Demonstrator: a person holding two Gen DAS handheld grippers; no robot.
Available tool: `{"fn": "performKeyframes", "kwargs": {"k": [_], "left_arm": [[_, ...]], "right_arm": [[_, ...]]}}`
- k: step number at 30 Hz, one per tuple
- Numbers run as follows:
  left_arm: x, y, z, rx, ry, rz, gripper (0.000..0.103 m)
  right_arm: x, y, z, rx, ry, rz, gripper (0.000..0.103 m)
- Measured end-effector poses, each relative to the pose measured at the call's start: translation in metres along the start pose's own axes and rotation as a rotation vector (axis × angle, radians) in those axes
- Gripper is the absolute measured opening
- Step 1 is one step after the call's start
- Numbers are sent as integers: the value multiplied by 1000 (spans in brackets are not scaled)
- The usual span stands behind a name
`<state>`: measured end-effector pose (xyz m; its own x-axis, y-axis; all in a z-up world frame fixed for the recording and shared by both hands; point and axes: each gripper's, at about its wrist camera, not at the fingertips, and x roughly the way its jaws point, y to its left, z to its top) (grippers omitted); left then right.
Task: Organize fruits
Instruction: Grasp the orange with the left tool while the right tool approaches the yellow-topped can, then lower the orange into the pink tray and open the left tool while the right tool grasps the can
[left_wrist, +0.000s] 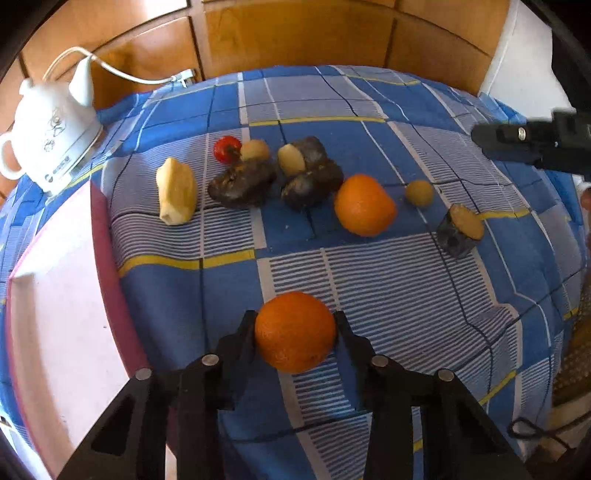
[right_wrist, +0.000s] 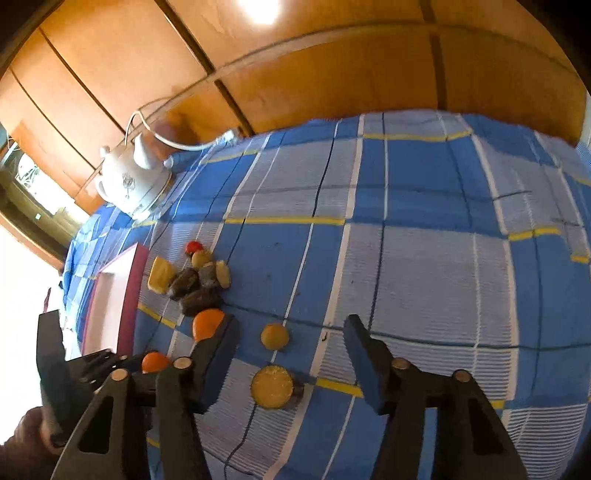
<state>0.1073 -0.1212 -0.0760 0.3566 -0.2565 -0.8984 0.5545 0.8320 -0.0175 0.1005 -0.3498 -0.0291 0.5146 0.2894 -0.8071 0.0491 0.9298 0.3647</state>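
We have an orange clamped in the left claw, one black finger pressed to each side of it, held low at about 6 o'clock in the left wrist view over the blue checked cloth that covers the table. Straight ahead, toward 12 o'clock, a second orange lies on the cloth, well apart from the held one. At its 10 o'clock sit dark brown fruits bunched together, two of them showing pale cut faces, with a small red fruit just beyond and a pale peeled piece further to 9 o'clock. At the second orange's 2 o'clock we see a small yellow-green round fruit, and near that, at 4 o'clock, a dark cut piece with its yellow face up.

A pink box with a maroon wall runs along the cloth at our 8 o'clock (only part of it shows). A white kettle with its cord stands at 10 o'clock, before wooden cupboard doors.

Our right claw hangs spread wide above the cloth, gripping nothing; the yellow-green fruit and the cut piece show between its fingers.
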Motion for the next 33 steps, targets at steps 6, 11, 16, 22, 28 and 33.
{"fn": "performKeyframes", "kwargs": {"k": [6,11,16,22,28,33], "left_arm": [[-26,24,-2,-129,-82,-60,39],[-68,76,-2,-279,-201,-50,39],[-72,139,-5,-427,-228,77,39],[-43,191,-11,-518,-167,217,39],[-20,208,-12,-574,-138,246,40],[-37,207,-15,-598,-179,278,60]], "right_arm": [[28,29,-21,-165,145,1,51],[41,35,-31,-225,181,-76,51],[51,35,-37,-277,210,-144,43],[53,35,-40,-298,201,-168,37],[56,31,-42,-272,215,-163,36],[58,38,-44,-313,205,-187,36]]}}
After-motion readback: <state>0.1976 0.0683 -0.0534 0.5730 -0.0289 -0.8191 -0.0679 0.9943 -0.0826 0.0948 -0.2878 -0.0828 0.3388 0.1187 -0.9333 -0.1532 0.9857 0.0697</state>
